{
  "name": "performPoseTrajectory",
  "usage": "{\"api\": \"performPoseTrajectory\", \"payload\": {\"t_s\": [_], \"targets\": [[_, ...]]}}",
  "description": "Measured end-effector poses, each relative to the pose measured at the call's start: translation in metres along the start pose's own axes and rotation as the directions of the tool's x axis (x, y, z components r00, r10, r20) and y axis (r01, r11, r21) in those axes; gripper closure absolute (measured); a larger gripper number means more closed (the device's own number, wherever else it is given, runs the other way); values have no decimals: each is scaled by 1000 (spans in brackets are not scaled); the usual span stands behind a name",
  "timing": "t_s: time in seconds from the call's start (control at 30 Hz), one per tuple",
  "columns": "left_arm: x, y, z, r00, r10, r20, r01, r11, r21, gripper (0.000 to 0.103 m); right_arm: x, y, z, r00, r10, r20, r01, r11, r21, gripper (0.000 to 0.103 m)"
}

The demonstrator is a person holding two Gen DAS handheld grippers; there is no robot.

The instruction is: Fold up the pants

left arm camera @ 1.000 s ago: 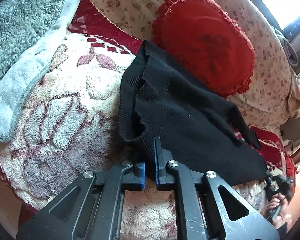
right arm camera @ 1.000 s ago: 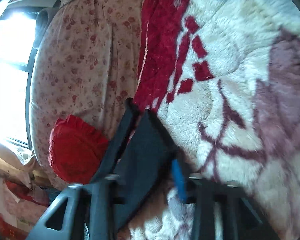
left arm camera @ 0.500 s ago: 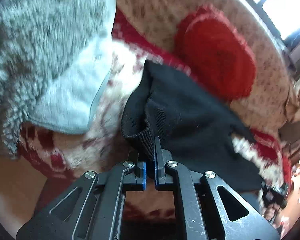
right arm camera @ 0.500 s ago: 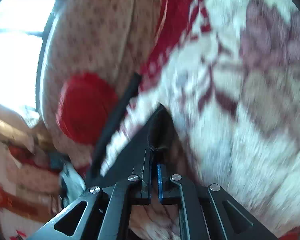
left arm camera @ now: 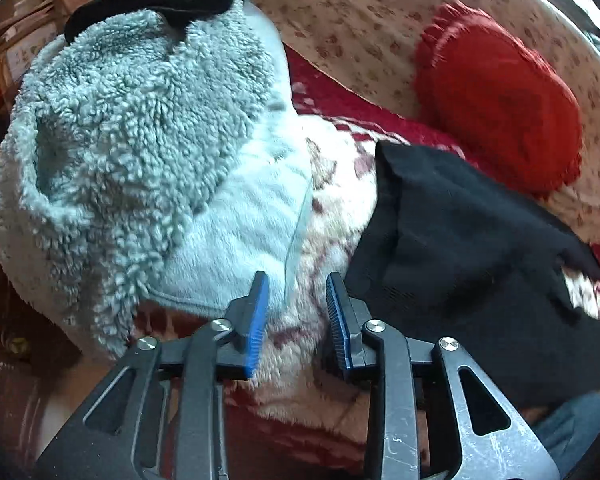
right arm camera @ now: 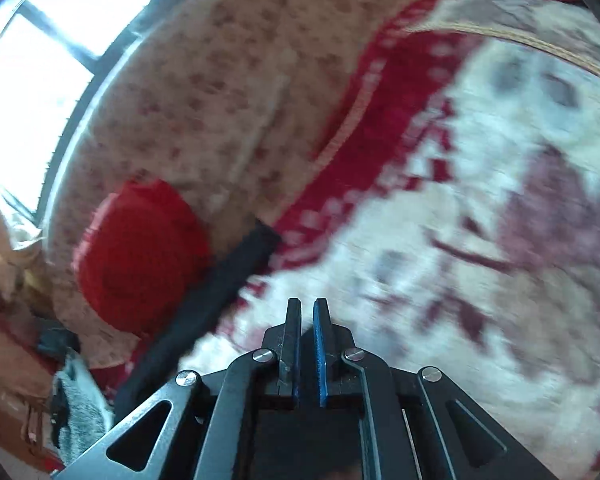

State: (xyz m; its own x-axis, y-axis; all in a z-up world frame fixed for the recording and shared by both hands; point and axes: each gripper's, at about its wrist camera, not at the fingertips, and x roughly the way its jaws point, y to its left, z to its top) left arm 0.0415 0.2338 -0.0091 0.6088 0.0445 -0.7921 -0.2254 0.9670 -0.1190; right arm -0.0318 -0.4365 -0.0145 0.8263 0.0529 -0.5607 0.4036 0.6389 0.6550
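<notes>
the left gripper [left arm camera: 294,312] has its jaws opening, with a clear gap between the blue pads, and nothing is between them; only the white and red fleece blanket [left arm camera: 332,208] shows in the gap. the black pants [left arm camera: 472,264] lie on this blanket just to the right of the right finger, in a loose folded heap that reaches to the far right. a red round cushion [left arm camera: 500,112] sits behind the pants, against the flowered sofa back [left arm camera: 360,12]. a grey-blue fleece garment [left arm camera: 140,132] lies at the left, near the left finger.

the right gripper [right arm camera: 307,320] also has jaws opening, but the gap is still narrow and empty. in the right wrist view, which is blurred, a strip of the pants [right arm camera: 220,280] runs to the left of the fingers, beside the cushion [right arm camera: 140,252]. the blanket [right arm camera: 480,220] fills the right part.
</notes>
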Motion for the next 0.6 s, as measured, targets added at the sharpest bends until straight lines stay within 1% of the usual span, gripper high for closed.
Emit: {"api": "performPoseTrajectory", "payload": {"t_s": [0.03, 0.07, 0.1, 0.13, 0.17, 0.2, 0.23, 0.27, 0.3, 0.33, 0.37, 0.4, 0.47, 0.5, 0.6], "targets": [[-1, -1, 4, 1000, -12, 3, 12, 1000, -5, 75, 9, 8, 3, 999, 37, 0, -37, 999, 2, 95], [-2, -9, 10, 999, -34, 10, 34, 999, -11, 75, 15, 16, 4, 998, 59, -1, -59, 998, 4, 90], [-3, -15, 15, 998, -56, 18, 56, 998, -10, 75, 25, 23, 8, 996, 90, -4, -90, 996, 15, 82], [-3, -23, 19, 996, -83, 27, 83, 997, -3, 75, 36, 27, 12, 993, 119, -2, -119, 992, 31, 78], [-3, -32, 23, 993, -111, 36, 111, 994, 12, 72, 47, 30, 15, 990, 143, -3, -143, 989, 47, 73], [-3, -45, 25, 989, -143, 44, 141, 990, 31, 68, 57, 31, 19, 987, 159, -11, -158, 985, 71, 73], [-3, -53, 25, 985, -164, 49, 162, 986, 45, 59, 62, 31, 20, 986, 168, -14, -166, 981, 99, 73], [1, -63, 26, 982, -181, 51, 177, 982, 66, 55, 70, 30, 23, 982, 186, -14, -183, 975, 127, 73], [6, -77, 23, 980, -191, 48, 186, 978, 91, 55, 80, 28, 26, 979, 205, -21, -199, 968, 154, 73], [10, -85, 21, 979, -201, 38, 196, 975, 109, 55, 84, 25, 27, 980, 196, -29, -188, 968, 168, 73], [22, -95, 16, 978, -207, 9, 204, 970, 130, 55, 92, 24, 29, 983, 179, -39, -169, 968, 184, 73], [34, -101, 16, 981, -196, -15, 196, 971, 135, 55, 98, 22, 31, 984, 173, -49, -161, 967, 195, 73], [49, -106, 10, 985, -170, -40, 173, 977, 125, 55, 111, 16, 33, 977, 201, -71, -178, 953, 244, 73], [50, -105, 8, 985, -169, -30, 171, 978, 115, 54, 119, 16, 35, 974, 211, -82, -185, 950, 250, 73], [52, -106, 9, 986, -160, -44, 165, 979, 122, 52, 136, 13, 39, 982, 169, -82, -142, 955, 260, 73]]}}
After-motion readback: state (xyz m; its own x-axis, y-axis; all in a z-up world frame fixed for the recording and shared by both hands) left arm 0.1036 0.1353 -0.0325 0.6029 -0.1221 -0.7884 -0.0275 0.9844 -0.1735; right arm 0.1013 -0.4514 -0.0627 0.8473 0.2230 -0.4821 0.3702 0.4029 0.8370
